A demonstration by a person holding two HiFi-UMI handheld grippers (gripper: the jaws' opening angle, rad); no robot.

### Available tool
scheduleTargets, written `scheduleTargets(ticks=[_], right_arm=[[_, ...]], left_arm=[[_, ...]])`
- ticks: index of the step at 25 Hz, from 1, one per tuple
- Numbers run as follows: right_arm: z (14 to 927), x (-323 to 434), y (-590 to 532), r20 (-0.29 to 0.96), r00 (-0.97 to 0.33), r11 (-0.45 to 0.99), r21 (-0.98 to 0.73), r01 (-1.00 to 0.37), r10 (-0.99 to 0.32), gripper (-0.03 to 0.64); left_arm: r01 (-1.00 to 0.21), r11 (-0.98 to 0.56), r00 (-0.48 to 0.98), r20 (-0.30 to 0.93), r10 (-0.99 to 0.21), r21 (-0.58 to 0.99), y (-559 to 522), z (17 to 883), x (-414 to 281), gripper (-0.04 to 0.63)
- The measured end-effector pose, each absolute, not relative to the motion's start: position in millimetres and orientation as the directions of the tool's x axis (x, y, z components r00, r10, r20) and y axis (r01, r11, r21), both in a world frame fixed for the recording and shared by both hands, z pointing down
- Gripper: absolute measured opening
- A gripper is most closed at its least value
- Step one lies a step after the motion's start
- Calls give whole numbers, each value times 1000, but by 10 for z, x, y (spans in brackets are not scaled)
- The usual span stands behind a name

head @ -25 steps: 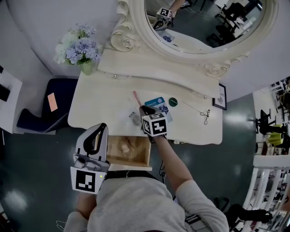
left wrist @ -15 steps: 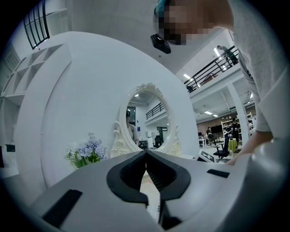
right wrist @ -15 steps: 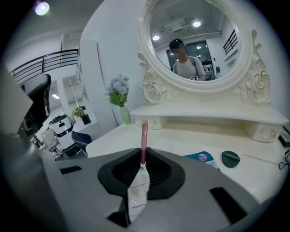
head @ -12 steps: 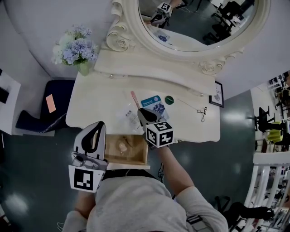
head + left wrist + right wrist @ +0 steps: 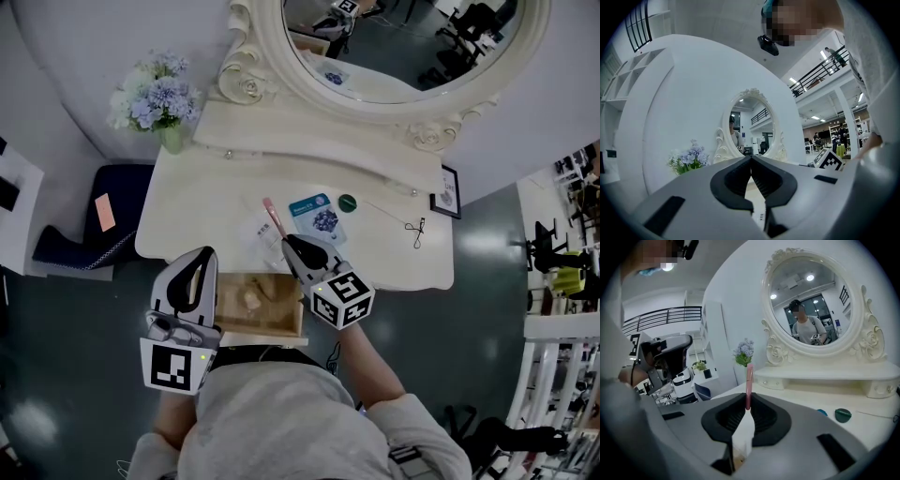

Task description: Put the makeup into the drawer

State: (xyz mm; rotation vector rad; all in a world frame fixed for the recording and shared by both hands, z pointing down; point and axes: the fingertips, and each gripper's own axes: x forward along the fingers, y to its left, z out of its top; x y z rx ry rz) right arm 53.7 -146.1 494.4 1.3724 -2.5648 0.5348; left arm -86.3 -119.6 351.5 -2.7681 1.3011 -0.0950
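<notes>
While the right gripper [image 5: 287,243] pinches the lower end of a slim pink makeup stick [image 5: 274,217], the stick's free end points away from the person across the cream bench [image 5: 202,202]. Seen from the right gripper view, the jaws are pressed onto the pink makeup stick [image 5: 748,380], which rises straight up from between them. From the head view, this gripper sits over the front part of the bench, just beyond the right corner of the open wooden drawer [image 5: 267,326]. A small pale item [image 5: 251,299] lies inside the drawer; what it is cannot be told.

The left gripper [image 5: 206,255] hangs just left of the drawer, over the front edge of the bench. Its own view shows the left gripper [image 5: 751,159] with both jaws pressed together and nothing between them.

Farther back on the bench lie clear packets [image 5: 259,232], a blue packet [image 5: 314,214], a green round piece [image 5: 348,200] and a metal eyelash curler [image 5: 417,230], all well apart from the drawer. A vase of pale blue flowers [image 5: 152,96] stands at the bench's back left corner, beside the oval mirror [image 5: 412,47].
</notes>
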Motion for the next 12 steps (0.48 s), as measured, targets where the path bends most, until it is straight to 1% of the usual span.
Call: scheduleTargets(ticks=[6, 12], right_arm=[[4820, 445, -1238, 289, -602, 569, -198, -799, -745, 43], [4875, 410, -1020, 300, -629, 598, -199, -777, -717, 43]], left_arm=[[-765, -636, 638, 7, -770, -101, -1145, 3471, -841, 14], [-765, -636, 640, -4, -769, -103, -1077, 3444, -817, 14]])
